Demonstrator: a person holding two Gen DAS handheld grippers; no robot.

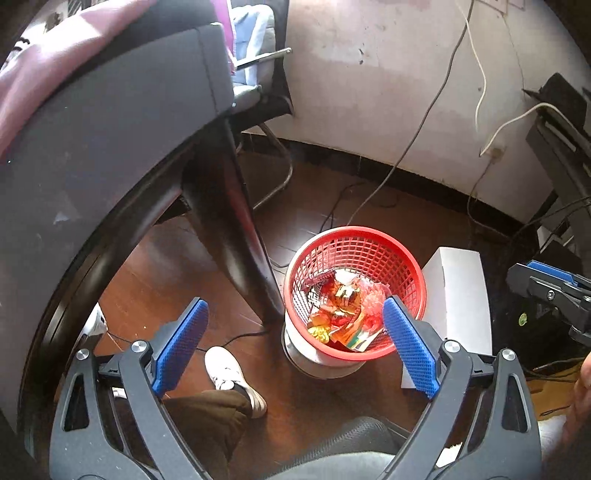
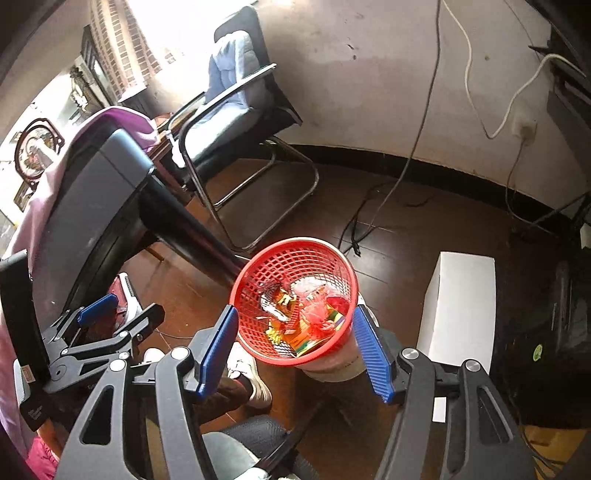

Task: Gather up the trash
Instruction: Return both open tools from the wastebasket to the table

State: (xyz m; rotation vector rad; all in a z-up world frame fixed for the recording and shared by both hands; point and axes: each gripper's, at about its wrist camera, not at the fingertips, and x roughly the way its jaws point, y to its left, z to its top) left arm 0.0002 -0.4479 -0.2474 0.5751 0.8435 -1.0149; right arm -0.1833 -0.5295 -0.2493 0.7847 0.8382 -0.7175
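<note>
Gaping, both empty: left claw point(image 1: 295, 317), right claw point(image 2: 293, 325); black chair point(image 2: 236, 110) whole only rightward.

A lived-in home room, part study, part sitting room

Dark wood floor point(image 2: 295, 206) and scuffed plaster wall point(image 2: 351, 85) — a black sled-base chair point(image 2: 236, 122) with a blue cushion, loose cables point(image 2: 417, 122) running to a wall socket point(image 2: 524, 129), a red mesh wastebasket point(image 2: 295, 266), framed pictures point(image 2: 35, 147) by a bright window point(image 2: 147, 33).

Dark wooden floor point(image 1: 177, 266) carries a white box point(image 1: 461, 295) at three o'clock, cables point(image 1: 369, 206) at twelve, chair point(image 2: 240, 110) at eleven
</note>
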